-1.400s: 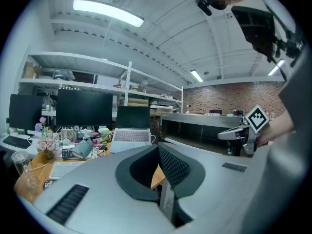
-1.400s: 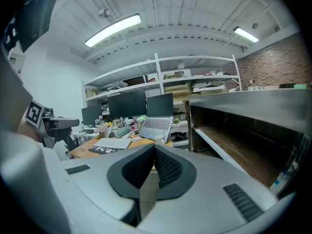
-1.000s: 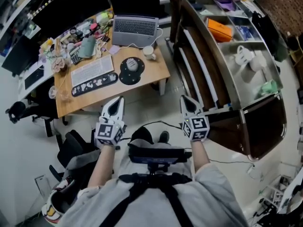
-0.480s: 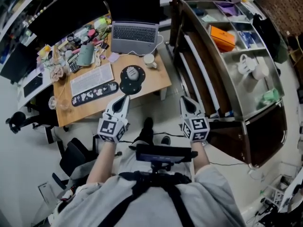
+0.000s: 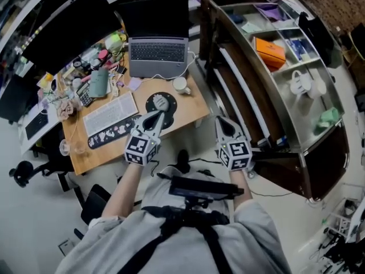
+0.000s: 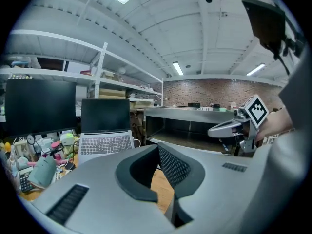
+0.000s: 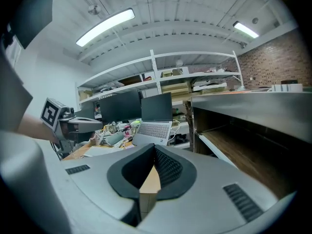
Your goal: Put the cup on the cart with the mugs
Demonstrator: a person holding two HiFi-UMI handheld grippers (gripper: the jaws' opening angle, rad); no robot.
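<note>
Hovering short of small white cup (image 5: 180,85) on wooden tabletop (image 5: 193,105): left claw (image 5: 155,117) pressed together, empty (right claw (image 5: 223,124) likewise). Reaching in unspread could topple cup; whether it holds liquid is hard to tell.

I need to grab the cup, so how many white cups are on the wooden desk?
1: the white cup stands in front of the laptop's right corner, beside the round mouse pad. The clutter farther left could hide others.

free: bare desk (image 5: 192,103) right of cup (image 5: 181,85) | blocked: laptop (image 5: 158,51) behind, clutter (image 5: 85,79) left, cart (image 5: 319,156) right
</note>
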